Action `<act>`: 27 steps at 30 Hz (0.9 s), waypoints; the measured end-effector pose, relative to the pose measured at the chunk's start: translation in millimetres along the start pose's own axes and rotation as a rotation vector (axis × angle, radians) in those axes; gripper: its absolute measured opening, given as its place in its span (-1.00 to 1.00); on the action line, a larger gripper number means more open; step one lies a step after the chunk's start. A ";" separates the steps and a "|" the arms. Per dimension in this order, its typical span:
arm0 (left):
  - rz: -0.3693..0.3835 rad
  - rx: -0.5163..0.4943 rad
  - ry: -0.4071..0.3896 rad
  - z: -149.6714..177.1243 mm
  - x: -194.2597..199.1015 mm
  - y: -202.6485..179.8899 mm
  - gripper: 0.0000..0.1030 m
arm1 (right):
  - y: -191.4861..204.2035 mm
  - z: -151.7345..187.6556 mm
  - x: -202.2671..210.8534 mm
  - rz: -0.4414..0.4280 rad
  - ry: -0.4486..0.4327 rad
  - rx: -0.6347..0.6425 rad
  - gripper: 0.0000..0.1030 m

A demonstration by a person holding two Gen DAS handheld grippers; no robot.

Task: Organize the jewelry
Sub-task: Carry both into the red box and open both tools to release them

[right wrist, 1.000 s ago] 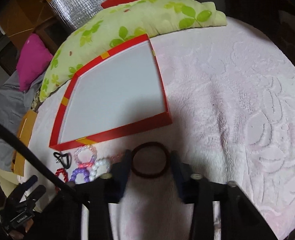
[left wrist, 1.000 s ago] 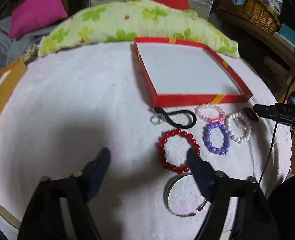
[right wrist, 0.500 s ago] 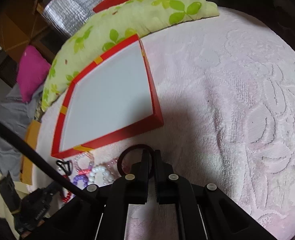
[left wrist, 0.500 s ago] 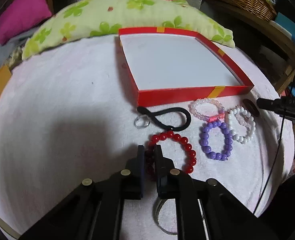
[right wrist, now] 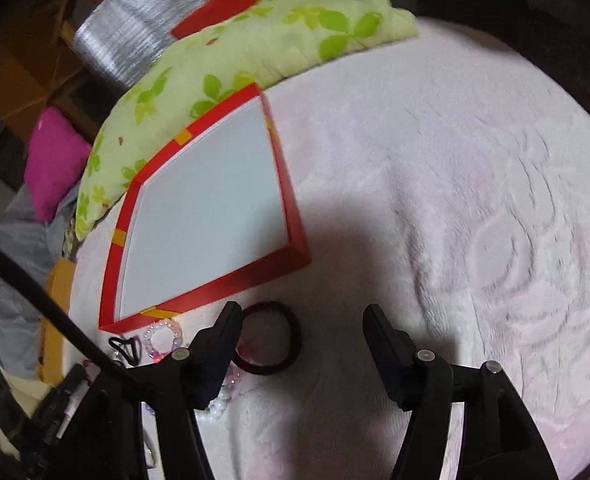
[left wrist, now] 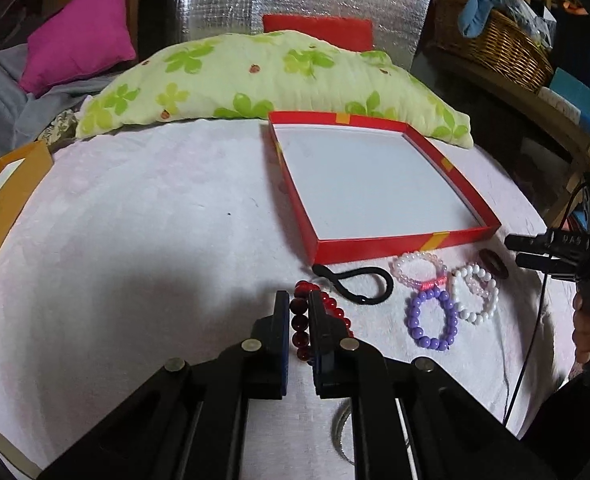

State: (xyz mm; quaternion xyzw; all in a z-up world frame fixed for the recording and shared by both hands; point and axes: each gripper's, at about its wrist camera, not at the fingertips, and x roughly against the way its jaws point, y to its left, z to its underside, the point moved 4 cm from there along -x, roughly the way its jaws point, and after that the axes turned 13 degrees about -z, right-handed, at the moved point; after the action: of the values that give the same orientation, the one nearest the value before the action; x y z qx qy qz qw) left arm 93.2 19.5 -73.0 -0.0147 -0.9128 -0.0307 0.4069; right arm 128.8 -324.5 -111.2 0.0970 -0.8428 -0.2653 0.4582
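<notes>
My left gripper (left wrist: pixel 295 300) is shut on the red bead bracelet (left wrist: pixel 300 328), whose beads stand pinched between the pads just above the white cloth. Right of it lie a black hair tie (left wrist: pixel 359 282), a pink bead bracelet (left wrist: pixel 417 268), a purple bead bracelet (left wrist: pixel 431 322) and a white bead bracelet (left wrist: pixel 475 292). The red box (left wrist: pixel 379 246) with its white floor sits behind them. My right gripper (right wrist: pixel 301 314) is opening; the dark maroon hair tie (right wrist: pixel 273 338) lies on the cloth by its left finger, free of both pads.
A silver bangle (left wrist: pixel 337 426) lies partly hidden under my left gripper's frame. A green flowered pillow (left wrist: pixel 255 80) borders the cloth at the back, with a magenta cushion (left wrist: pixel 79 36) to its left and a wicker basket (left wrist: pixel 495 48) at the right. An orange box (left wrist: pixel 3 196) sits at the left edge.
My left gripper closed on the red bead bracelet and lifted it a little. My right gripper pinched the maroon hair tie, then opened and let it go onto the cloth.
</notes>
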 end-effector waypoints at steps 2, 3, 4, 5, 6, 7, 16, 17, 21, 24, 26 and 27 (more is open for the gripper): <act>-0.004 0.001 -0.005 -0.1 1.2 0.9 -0.82 | -0.1 3.5 -13.8 0.037 0.061 0.024 -0.68; -0.009 0.000 -0.011 -0.5 2.8 1.0 -0.82 | -1.1 5.2 -17.4 0.044 0.073 0.025 -0.70; -0.013 -0.002 -0.015 -1.3 3.9 0.9 -0.82 | 1.0 4.5 -16.8 0.052 0.060 0.042 -0.76; -0.015 -0.004 -0.025 -2.2 6.5 0.6 -0.82 | 4.5 3.4 -15.5 0.052 0.059 0.066 -0.91; -0.015 -0.005 -0.039 -3.5 10.0 0.3 -0.82 | 6.1 3.2 -13.6 0.048 0.061 0.069 -0.91; -0.014 -0.004 -0.048 -4.6 12.2 0.1 -0.82 | 7.2 3.1 -9.8 0.040 0.048 0.068 -0.91; 0.039 -0.004 -0.142 -35.0 42.1 -3.9 -0.82 | 35.7 -3.0 35.4 -0.195 -0.039 0.088 -0.90; 0.042 -0.013 -0.157 -42.9 45.2 -6.9 -0.82 | 40.3 -5.2 37.2 -0.221 -0.056 0.089 -0.90; 0.059 -0.068 -0.211 -78.4 47.8 -29.4 -0.82 | 51.4 -17.2 33.5 -0.234 -0.102 0.083 -0.90; 0.085 -0.076 -0.230 -97.2 35.1 -45.3 -0.82 | 52.4 -27.5 20.3 -0.217 -0.094 0.055 -0.90; 0.116 -0.074 -0.221 -101.5 23.5 -51.2 -0.81 | 50.9 -33.7 12.8 -0.200 -0.088 0.042 -0.90; 0.139 -0.072 -0.216 -102.4 17.3 -53.4 -0.81 | 49.7 -37.5 7.1 -0.187 -0.083 0.041 -0.89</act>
State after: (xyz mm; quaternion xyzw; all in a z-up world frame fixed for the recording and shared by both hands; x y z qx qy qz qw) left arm 154.8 -40.7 5.9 -0.0958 -0.9464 -0.0333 0.3067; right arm 159.7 -299.1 -63.0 0.1734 -0.8536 -0.2935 0.3938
